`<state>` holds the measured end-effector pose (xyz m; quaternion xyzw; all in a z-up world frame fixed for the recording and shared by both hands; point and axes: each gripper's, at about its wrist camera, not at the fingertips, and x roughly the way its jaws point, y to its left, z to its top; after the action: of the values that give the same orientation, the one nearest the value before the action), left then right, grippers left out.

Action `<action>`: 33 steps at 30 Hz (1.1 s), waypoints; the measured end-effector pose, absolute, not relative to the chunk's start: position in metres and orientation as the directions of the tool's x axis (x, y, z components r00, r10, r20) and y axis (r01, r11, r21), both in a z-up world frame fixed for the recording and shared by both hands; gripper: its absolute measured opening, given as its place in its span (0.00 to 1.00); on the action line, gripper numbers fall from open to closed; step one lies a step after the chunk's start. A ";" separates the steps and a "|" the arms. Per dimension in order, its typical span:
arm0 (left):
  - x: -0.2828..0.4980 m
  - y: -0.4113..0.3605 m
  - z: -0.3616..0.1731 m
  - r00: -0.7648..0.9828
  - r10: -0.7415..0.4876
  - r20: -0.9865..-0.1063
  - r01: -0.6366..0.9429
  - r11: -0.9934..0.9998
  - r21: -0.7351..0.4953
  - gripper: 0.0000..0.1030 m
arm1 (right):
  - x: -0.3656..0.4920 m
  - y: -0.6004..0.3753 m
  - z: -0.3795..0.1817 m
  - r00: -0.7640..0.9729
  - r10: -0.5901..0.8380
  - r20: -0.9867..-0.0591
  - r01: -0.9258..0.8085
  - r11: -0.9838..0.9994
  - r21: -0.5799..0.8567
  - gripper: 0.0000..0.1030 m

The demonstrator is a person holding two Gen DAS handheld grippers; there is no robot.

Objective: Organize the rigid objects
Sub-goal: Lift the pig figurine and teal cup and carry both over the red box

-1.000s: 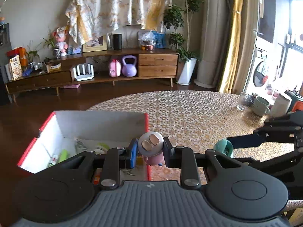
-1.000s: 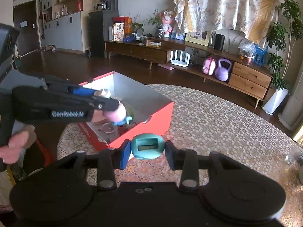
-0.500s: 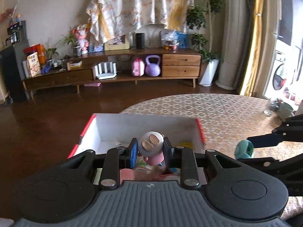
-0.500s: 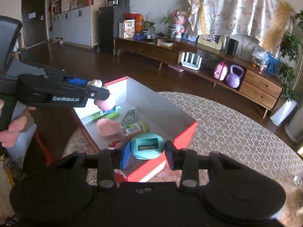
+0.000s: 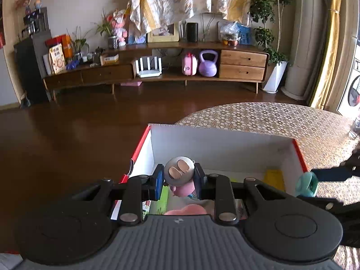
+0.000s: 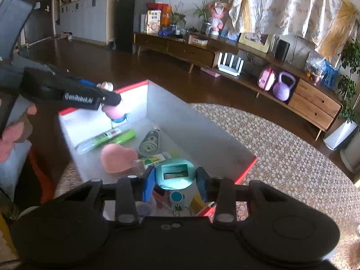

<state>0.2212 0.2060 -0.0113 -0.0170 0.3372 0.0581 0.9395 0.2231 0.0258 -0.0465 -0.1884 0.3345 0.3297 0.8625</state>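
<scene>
Left fingers [image 5: 178,181] clamp a small pink figurine [image 5: 180,175] at frame centre; right fingers [image 6: 175,181] clamp a teal toy [image 6: 175,173], low centre in the right wrist view. Half a second ago both loads were nearer the box edge; now both hang above the interior of the red-rimmed white box [image 6: 157,103] on the patterned worktop [image 6: 281,157]. A pink heart [image 6: 118,158] and green tubes [image 6: 108,138] already lie inside. Judgement: carry is finished; release comes next.

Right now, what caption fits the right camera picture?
Right gripper holds teal toy over red box; left gripper brings pink figure.
</scene>
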 end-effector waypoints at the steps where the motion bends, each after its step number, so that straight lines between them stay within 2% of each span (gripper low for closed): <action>1: 0.226 0.208 -0.014 0.764 0.094 -0.638 -0.119 0.993 0.003 0.26 | 0.227 0.028 -0.052 0.555 0.436 -0.708 -0.694 0.713 -0.104 0.37; 8: 0.257 0.210 -0.039 0.725 0.110 -0.680 -0.134 0.991 0.017 0.26 | 0.242 0.041 -0.076 0.538 0.401 -0.741 -0.690 0.715 -0.115 0.37; 21: 0.294 0.214 -0.079 0.584 0.144 -0.799 -0.143 0.987 0.074 0.26 | 0.245 0.059 -0.088 0.500 0.402 -0.767 -0.723 0.681 -0.115 0.37; 33: 0.291 0.214 -0.076 0.547 0.130 -0.827 -0.110 0.991 0.083 0.26 | 0.237 0.062 -0.093 0.472 0.397 -0.787 -0.728 0.679 -0.094 0.40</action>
<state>0.2914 0.2142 -0.0764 0.0107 0.4710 0.0680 0.8794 0.2369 0.0619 -0.0934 -0.2143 0.3865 0.3385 0.8307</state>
